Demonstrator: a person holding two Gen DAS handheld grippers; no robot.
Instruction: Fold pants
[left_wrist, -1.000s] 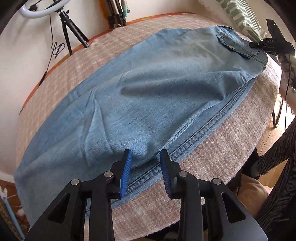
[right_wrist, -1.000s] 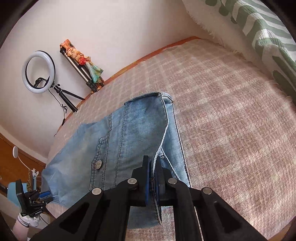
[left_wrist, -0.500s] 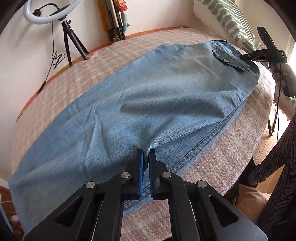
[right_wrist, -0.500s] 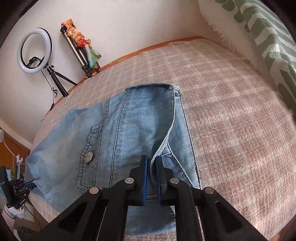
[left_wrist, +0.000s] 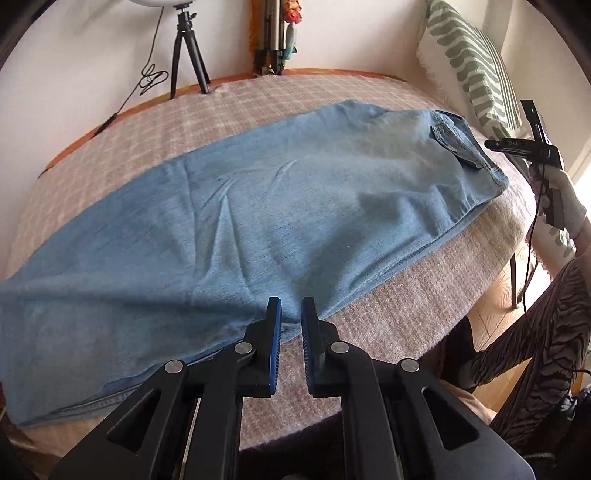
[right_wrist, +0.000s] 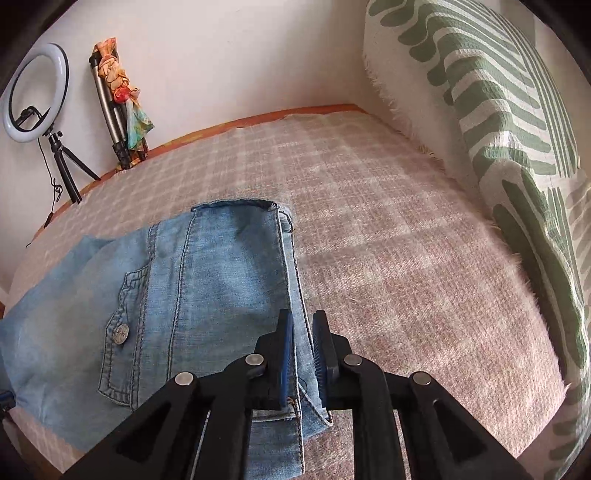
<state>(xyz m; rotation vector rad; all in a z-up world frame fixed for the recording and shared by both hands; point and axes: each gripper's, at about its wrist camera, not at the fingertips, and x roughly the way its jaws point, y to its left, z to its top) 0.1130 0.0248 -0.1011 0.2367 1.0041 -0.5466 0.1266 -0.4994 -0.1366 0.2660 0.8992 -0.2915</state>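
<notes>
On the bed: pants lie lengthwise on the checked blanket, legs doubled, ready for the next fold.
Left gripper: fingers parting over the near leg edge, pinching nothing.
Right gripper: fingers parting astride the waistband, letting go.
Hidden: leg cuffs, cut off at left.
</notes>
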